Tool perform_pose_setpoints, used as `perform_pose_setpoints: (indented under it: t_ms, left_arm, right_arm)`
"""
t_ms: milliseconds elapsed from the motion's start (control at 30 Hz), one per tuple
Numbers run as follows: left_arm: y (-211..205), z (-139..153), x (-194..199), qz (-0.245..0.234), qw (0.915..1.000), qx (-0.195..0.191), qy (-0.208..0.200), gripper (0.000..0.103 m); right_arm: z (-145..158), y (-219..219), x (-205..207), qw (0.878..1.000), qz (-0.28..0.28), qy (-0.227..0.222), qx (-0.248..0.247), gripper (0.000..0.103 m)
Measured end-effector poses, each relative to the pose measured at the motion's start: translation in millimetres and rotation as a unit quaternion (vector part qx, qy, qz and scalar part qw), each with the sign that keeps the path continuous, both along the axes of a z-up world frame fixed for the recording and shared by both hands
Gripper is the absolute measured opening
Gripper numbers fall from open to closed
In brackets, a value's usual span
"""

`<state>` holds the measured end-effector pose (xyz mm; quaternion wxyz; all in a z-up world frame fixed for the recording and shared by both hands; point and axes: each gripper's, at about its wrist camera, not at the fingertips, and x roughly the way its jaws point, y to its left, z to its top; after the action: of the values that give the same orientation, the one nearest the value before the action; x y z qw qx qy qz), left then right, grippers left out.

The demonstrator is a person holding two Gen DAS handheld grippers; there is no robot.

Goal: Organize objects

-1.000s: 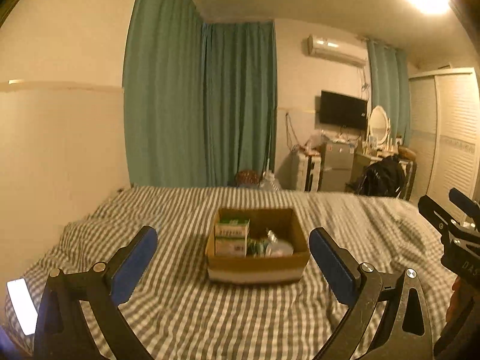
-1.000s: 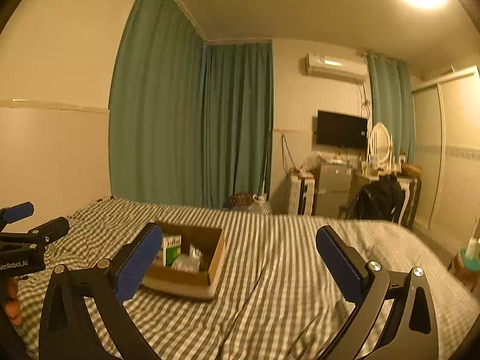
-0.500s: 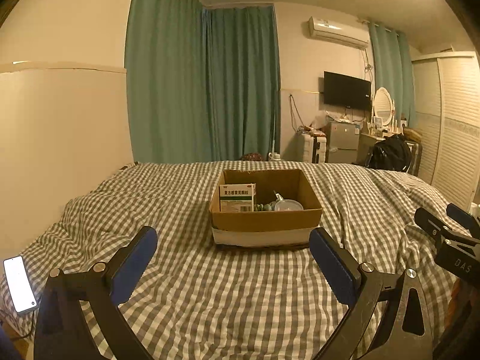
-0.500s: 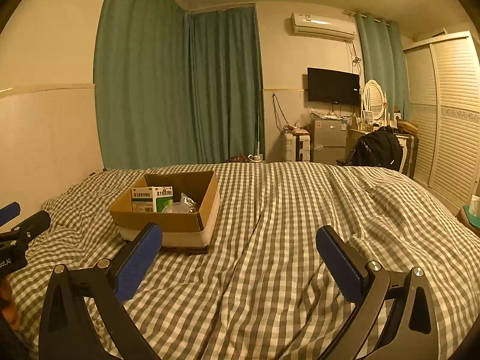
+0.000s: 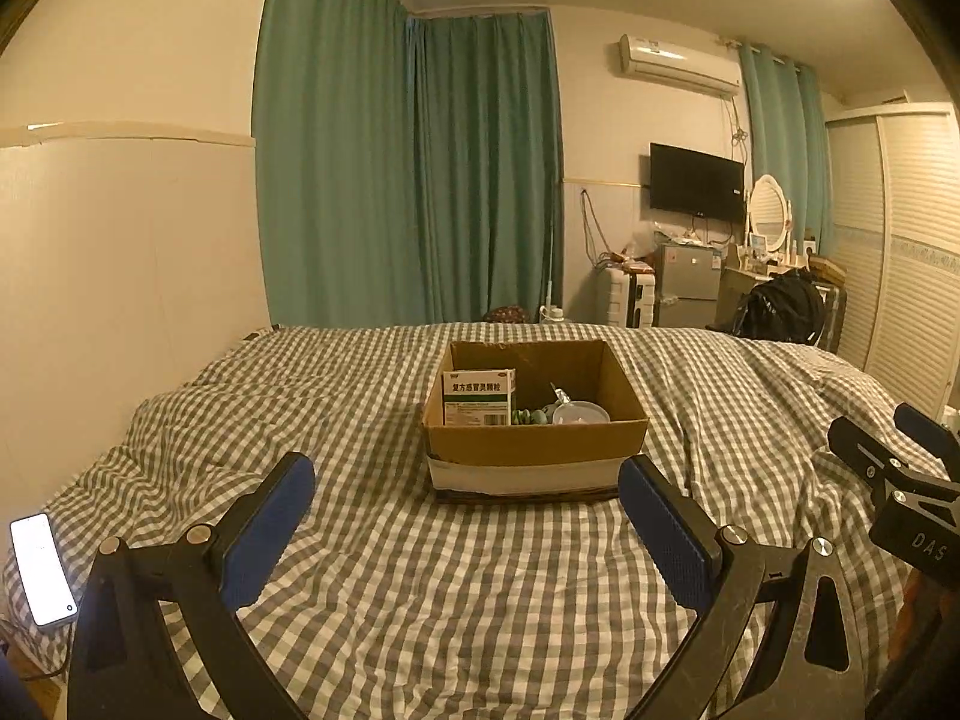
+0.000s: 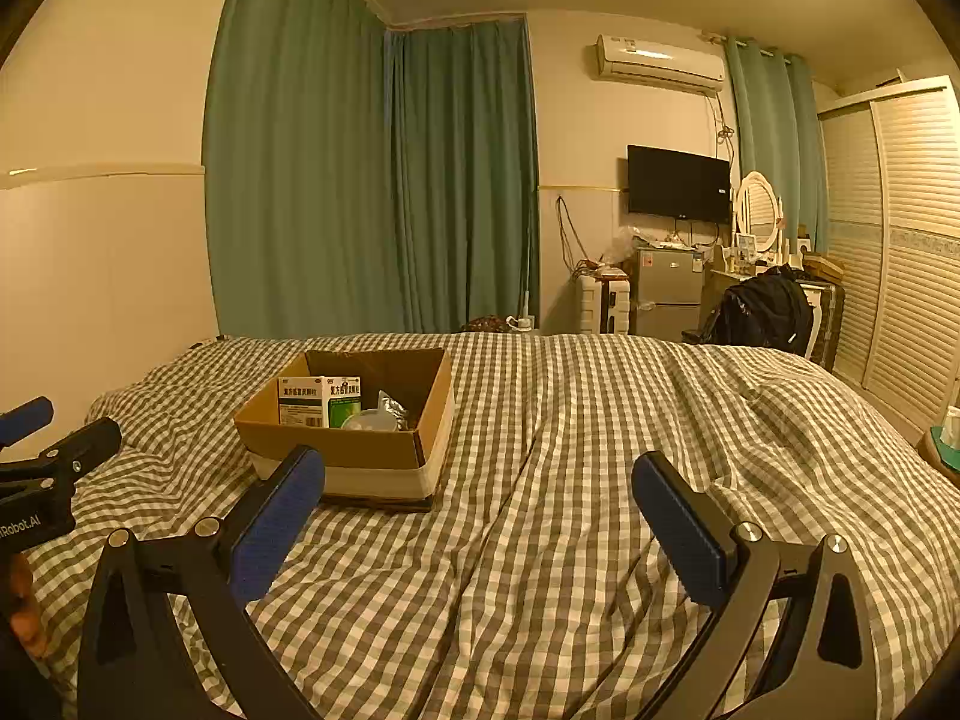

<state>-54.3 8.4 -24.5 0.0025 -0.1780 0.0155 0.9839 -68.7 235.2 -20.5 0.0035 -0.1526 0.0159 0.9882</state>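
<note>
Both blue-padded grippers, left (image 5: 465, 516) and right (image 6: 477, 504), hover spread wide and empty before the open brown cardboard box (image 5: 534, 450) on the checked bedspread (image 6: 600, 450), a green-and-white medicine carton (image 5: 478, 397) upright inside.

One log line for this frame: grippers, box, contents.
left gripper open, empty | right gripper open, empty | cardboard box on bed | holds medicine carton, small items

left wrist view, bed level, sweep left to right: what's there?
phone at the bed's left edge → left gripper, open, its left finger then its right → between them, further back, cardboard box holding a medicine carton on its left and a clear lid-like item on its right → right gripper at the far right.
</note>
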Motion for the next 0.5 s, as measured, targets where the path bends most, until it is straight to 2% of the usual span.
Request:
perform_pose_setpoints:
  t_ms: [500]
  left_arm:
    - [-2.0,-3.4,-0.9,0.002,0.9999,0.002,-0.010,0.103]
  right_arm:
    - [-2.6,-0.2,-0.5,1.000,0.001,-0.006,0.003,0.103]
